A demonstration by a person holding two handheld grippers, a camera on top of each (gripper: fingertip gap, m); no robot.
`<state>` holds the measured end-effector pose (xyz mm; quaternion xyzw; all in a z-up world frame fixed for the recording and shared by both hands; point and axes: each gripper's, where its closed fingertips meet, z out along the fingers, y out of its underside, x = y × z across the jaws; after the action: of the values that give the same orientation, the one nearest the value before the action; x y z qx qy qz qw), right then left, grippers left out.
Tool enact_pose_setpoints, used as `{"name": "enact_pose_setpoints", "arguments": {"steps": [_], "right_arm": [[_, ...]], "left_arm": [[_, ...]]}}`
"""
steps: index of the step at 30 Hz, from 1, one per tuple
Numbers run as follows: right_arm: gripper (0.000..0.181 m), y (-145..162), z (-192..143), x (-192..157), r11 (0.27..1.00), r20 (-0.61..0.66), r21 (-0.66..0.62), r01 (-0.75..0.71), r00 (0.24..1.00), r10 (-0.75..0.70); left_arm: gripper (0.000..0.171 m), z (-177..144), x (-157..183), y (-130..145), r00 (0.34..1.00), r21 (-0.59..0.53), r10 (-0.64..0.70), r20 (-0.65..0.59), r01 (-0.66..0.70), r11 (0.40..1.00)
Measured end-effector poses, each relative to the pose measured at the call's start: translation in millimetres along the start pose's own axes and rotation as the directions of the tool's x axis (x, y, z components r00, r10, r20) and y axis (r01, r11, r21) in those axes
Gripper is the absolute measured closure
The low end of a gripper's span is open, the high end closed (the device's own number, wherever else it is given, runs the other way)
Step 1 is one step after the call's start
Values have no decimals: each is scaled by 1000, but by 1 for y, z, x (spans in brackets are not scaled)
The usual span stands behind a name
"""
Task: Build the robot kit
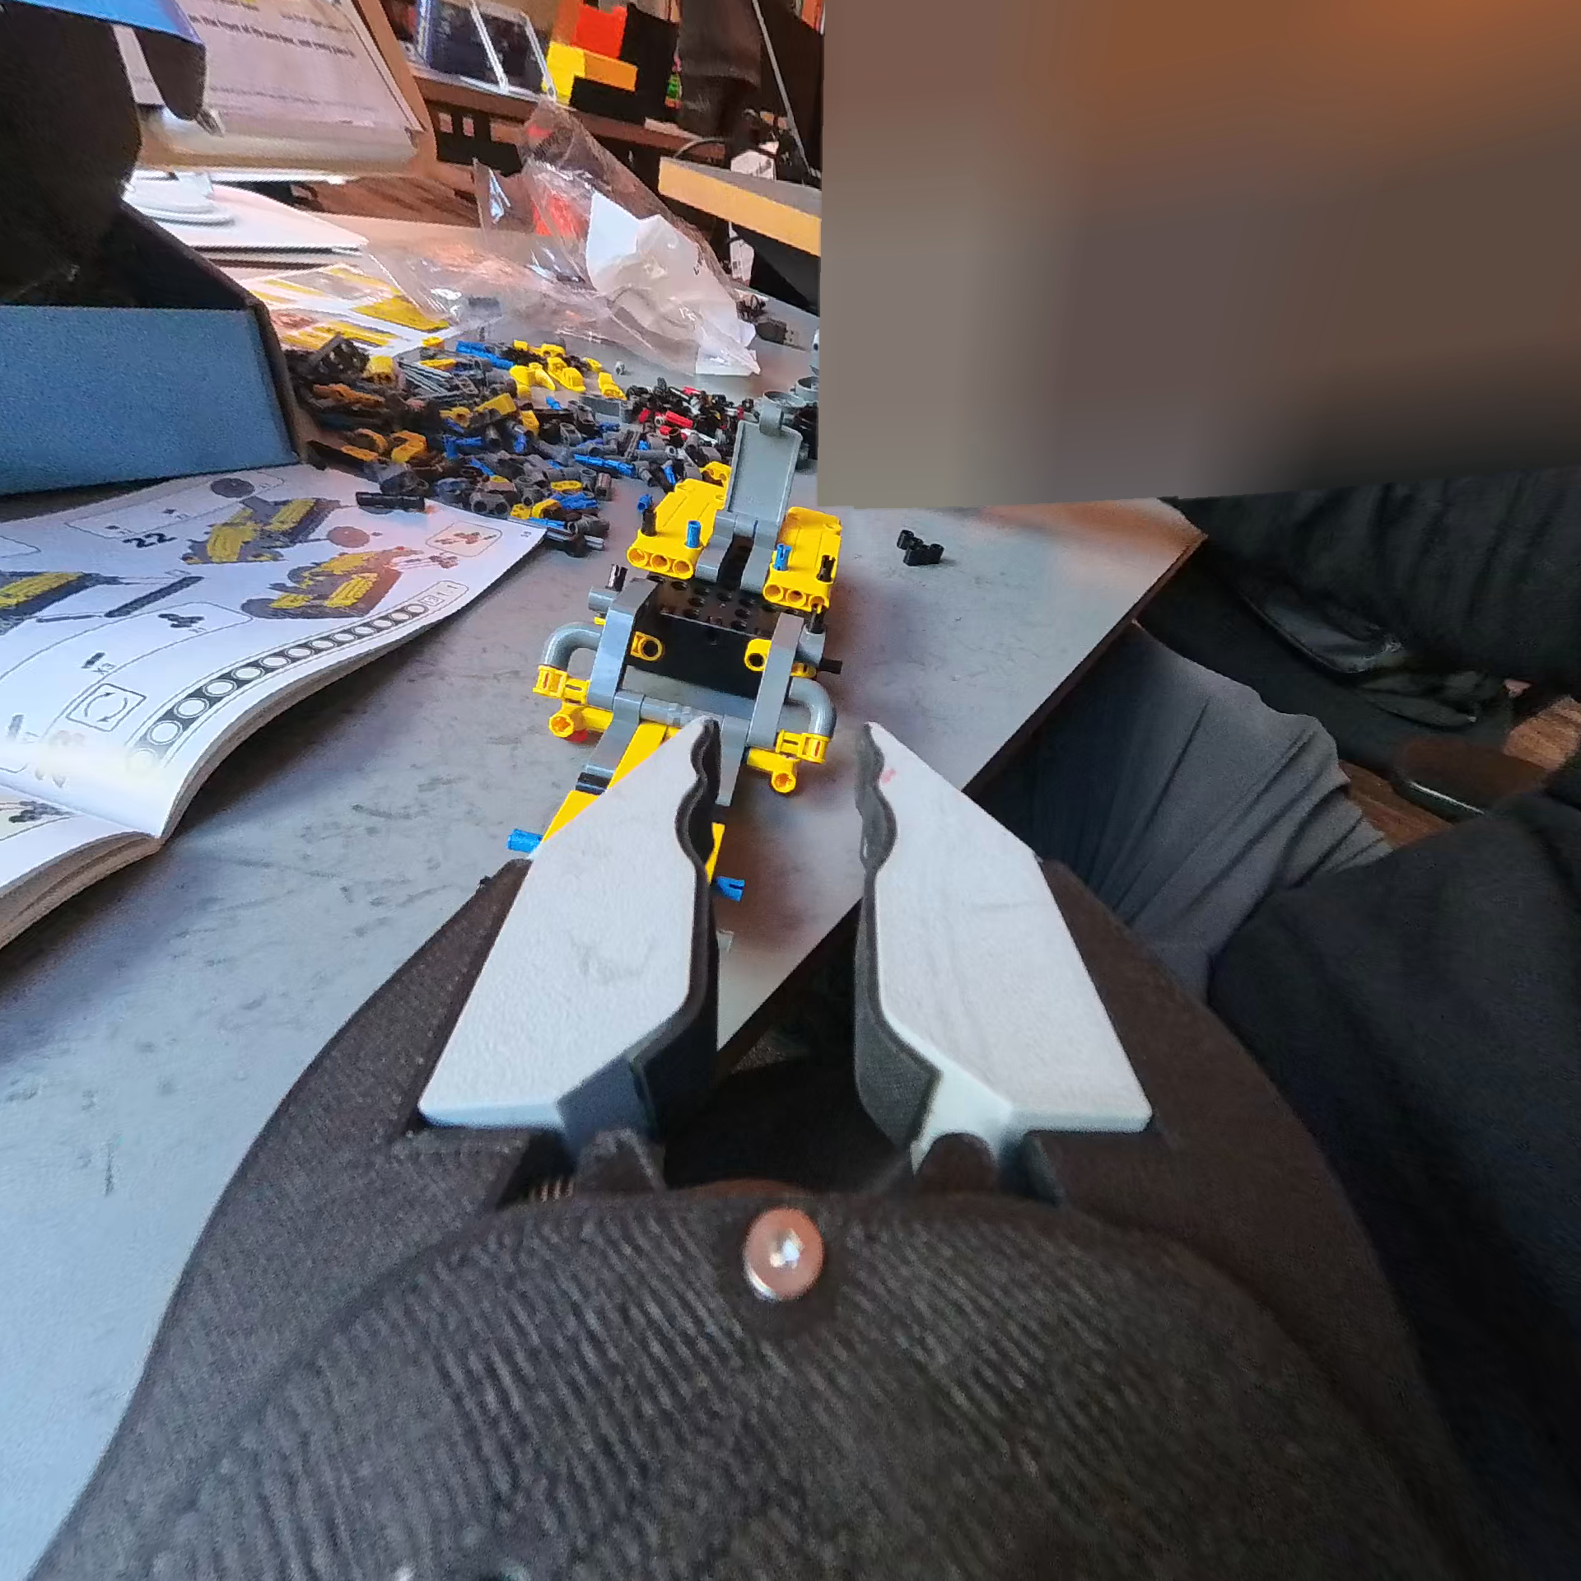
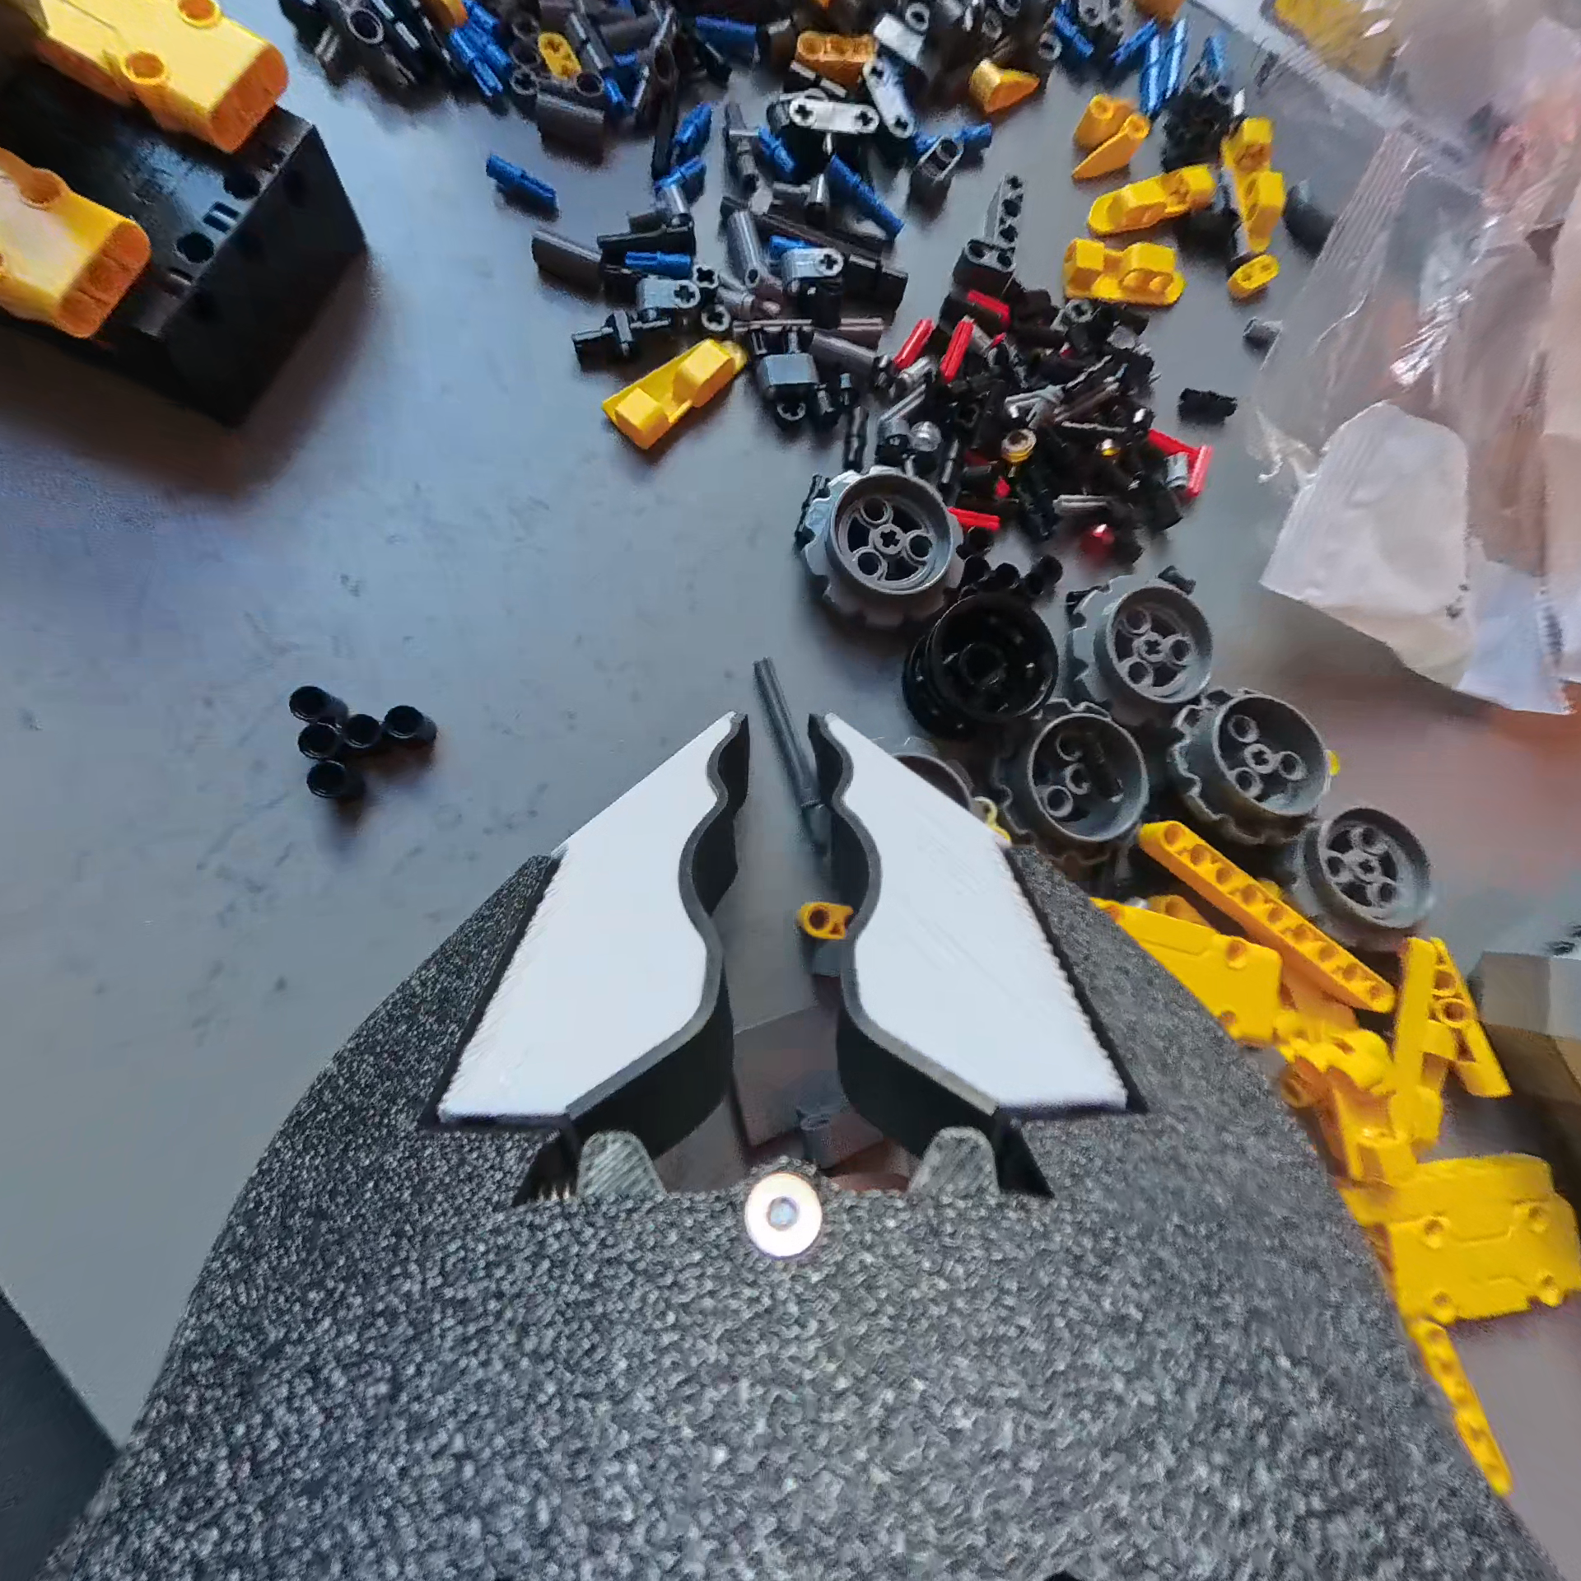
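Note:
A partly built yellow, grey and black brick model [image 1: 710, 633] stands on the grey table [image 1: 342, 898]. My left gripper [image 1: 787, 736] is open and empty, low over the model's near end; its left finger [image 1: 599, 898] covers the yellow beam there. The model's black block with yellow parts also shows at the top left of the right wrist view [image 2: 214, 231]. My right gripper [image 2: 777, 723] is open with a narrow gap, just above the table. A thin dark grey axle [image 2: 783, 727] lies between its jaws, close to the right finger [image 2: 941, 941].
An open instruction booklet [image 1: 214, 642], a blue-grey box [image 1: 128, 393], loose pieces [image 1: 513, 428] and plastic bags [image 1: 616, 248] lie left and behind. Grey wheels [image 2: 890, 535], yellow beams [image 2: 1266, 915] and a black connector cluster [image 2: 359, 740] surround the right gripper. A person's legs [image 1: 1198, 813] sit beyond the table edge. The gap from one gripper's tips to the other's is roughly 30 centimetres.

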<state>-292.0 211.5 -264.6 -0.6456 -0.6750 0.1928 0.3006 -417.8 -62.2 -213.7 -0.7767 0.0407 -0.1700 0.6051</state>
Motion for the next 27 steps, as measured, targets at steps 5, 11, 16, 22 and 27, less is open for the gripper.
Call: {"name": "enact_pose_setpoints", "arguments": {"steps": [5,11,16,22,27], "right_arm": [[177,1,2,-6,998,95,-14,-66,993,67],[177,2,0,-12,996,93,-31,-78,992,80],[177,1,-4,-35,994,150,-35,-105,983,109],[177,-1,-9,-63,988,249,-38,-147,957,152],[171,-2,-13,-71,986,281,-34,-161,945,164]], "left_arm": [[143,1,0,1,1000,-7,-10,-9,10,1000],[143,-2,-2,-4,1000,17,-26,-14,27,1000],[143,-4,0,-6,999,29,-34,-29,35,999],[143,-4,3,-8,998,34,-41,-46,42,999],[143,-4,5,-8,998,32,-32,-46,33,999]]}}
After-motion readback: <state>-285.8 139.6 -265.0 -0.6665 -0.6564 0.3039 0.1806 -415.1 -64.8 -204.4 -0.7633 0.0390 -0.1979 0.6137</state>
